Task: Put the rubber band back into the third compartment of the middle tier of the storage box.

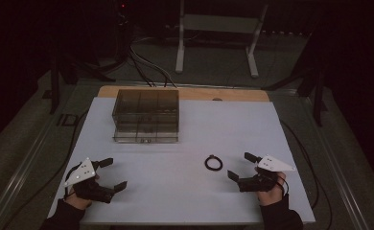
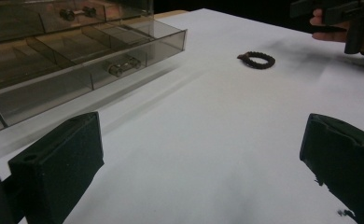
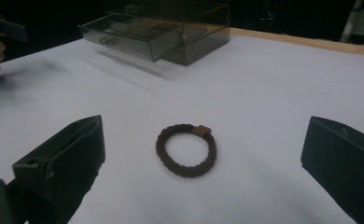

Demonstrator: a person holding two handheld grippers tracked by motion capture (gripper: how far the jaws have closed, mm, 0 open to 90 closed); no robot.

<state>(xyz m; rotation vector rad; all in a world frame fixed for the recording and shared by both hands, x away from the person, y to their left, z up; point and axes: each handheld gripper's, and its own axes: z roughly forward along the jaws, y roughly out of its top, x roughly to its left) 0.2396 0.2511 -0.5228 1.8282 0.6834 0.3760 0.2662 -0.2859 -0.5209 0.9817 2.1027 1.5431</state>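
Nearest the person, the left gripper [image 1: 114, 173] and the right gripper [image 1: 240, 166] rest low over the white table [image 1: 185, 191], each with its jaws spread wide and nothing between them. Just beyond the right gripper, apart from its jaws, a dark braided hair tie [image 3: 186, 150] lies flat on the sheet. Farther back on the left stands a smoky clear drawer box [image 1: 146, 115]; its lower drawer [image 2: 84, 74] is pulled out, showing dividers, and its compartments look empty.
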